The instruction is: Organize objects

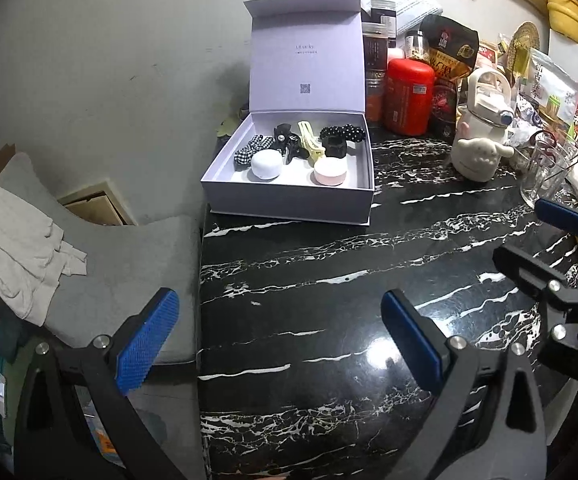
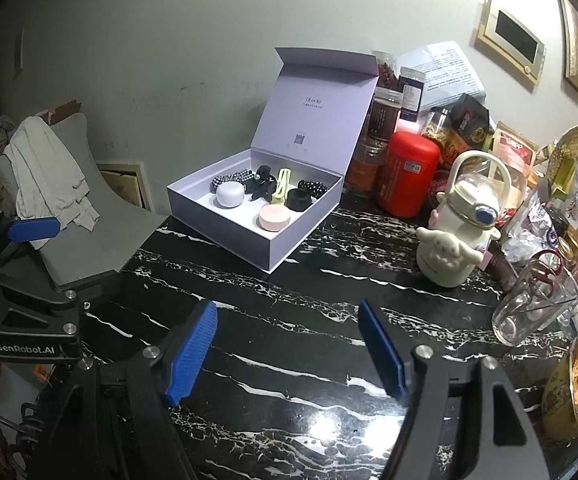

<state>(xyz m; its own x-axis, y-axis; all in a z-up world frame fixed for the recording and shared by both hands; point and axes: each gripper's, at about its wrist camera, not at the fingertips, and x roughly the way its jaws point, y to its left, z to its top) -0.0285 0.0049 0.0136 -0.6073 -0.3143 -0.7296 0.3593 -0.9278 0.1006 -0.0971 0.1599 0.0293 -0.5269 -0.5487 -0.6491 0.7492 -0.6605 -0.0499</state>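
Observation:
A pale lilac gift box [image 1: 289,204] [image 2: 225,236] stands open on the black marble table [image 1: 329,300] [image 2: 309,320], lid upright against the wall. Inside lie a white round case [image 1: 266,164] [image 2: 229,194], a pink round case [image 1: 330,172] [image 2: 274,218], a black claw clip [image 1: 287,142] [image 2: 263,186], a cream clip [image 1: 309,142] [image 2: 280,190], a black ring [image 1: 334,147] [image 2: 299,199] and checked and dotted hair ties. My left gripper [image 1: 281,340] hangs open over the table's near left edge, nothing between its fingers. My right gripper [image 2: 289,354] is open and empty too, well short of the box.
Jars, a red canister [image 1: 409,96] [image 2: 411,174], snack bags and a cream cartoon bottle [image 1: 479,136] [image 2: 459,236] crowd the back right. A glass [image 2: 537,304] and a bowl of noodles [image 2: 577,392] stand at the right. A grey chair with a cloth [image 1: 21,236] sits left of the table.

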